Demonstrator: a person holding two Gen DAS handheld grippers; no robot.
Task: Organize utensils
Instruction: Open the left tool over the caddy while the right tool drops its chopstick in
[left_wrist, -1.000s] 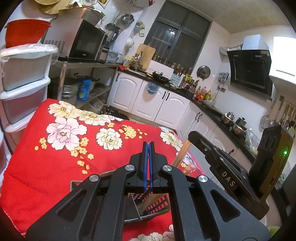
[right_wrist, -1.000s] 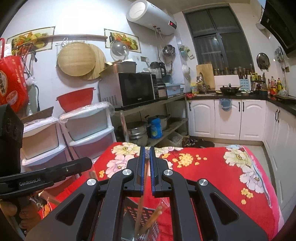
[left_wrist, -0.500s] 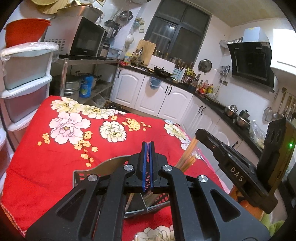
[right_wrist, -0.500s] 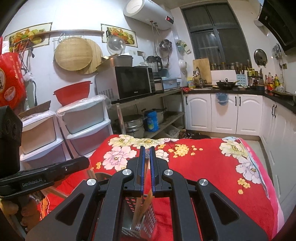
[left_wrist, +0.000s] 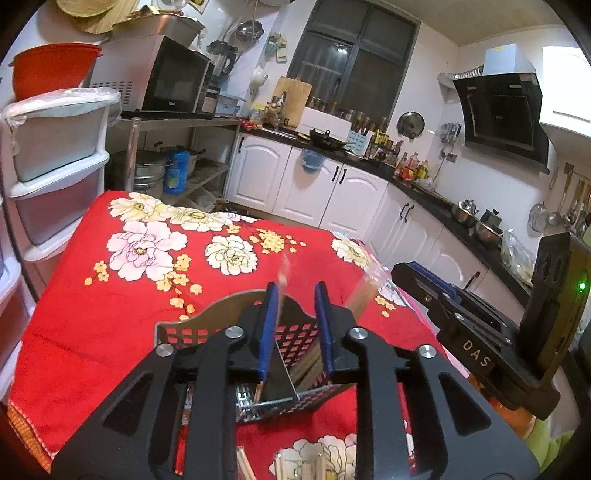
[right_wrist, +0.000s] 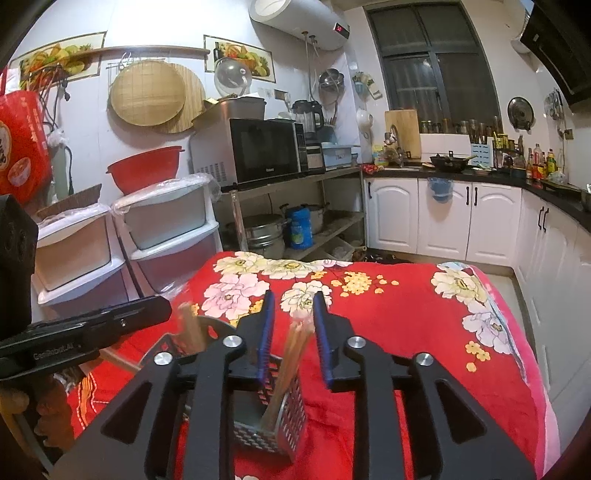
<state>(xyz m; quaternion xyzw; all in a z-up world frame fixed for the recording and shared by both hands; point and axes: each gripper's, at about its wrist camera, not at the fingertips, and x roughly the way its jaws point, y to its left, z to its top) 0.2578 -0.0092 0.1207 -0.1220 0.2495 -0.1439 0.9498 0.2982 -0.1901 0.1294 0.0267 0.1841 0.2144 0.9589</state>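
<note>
Legibly: "DAS" on right gripper (left_wrist: 476, 356); "GenRobot.AI" on left gripper (right_wrist: 55, 347).

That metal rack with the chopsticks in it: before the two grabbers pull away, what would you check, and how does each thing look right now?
1. Left gripper letting go: ok, jaws opening, a blurred chopstick between them, unpinched.
2. Right gripper letting go: ok, jaws opening around its chopsticks.
3. Chopsticks landing inside the utensil holder: ok, lower ends sit in its compartments.
4. Holder upright on the red cloth: ok.
5. Chopsticks settled: cannot tell, they look blurred.
6. All utensils stored: not ok, loose chopsticks lie nearer the camera.
</note>
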